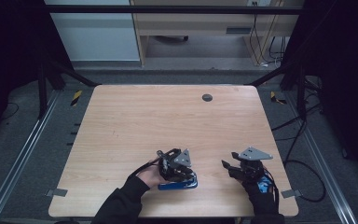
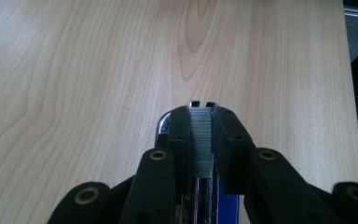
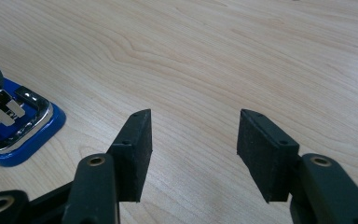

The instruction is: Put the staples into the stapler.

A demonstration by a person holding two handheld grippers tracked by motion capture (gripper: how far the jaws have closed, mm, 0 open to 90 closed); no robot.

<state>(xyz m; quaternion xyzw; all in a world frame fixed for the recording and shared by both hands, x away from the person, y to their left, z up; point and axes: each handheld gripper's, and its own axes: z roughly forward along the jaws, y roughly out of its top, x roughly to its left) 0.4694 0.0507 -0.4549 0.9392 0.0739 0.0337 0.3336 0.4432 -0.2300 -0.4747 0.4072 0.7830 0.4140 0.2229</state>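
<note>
Broadly, the wooden table (image 1: 135, 121) carried a blue stapler (image 1: 179, 185) near its front edge, lying open with its metal channel exposed. The left gripper (image 2: 201, 122) was closed narrowly on a strip of staples (image 2: 200, 142), held directly above the stapler's channel. Just to the right, the right gripper (image 3: 193, 140) hovered over bare wood, jaws spread wide and holding nothing.
</note>
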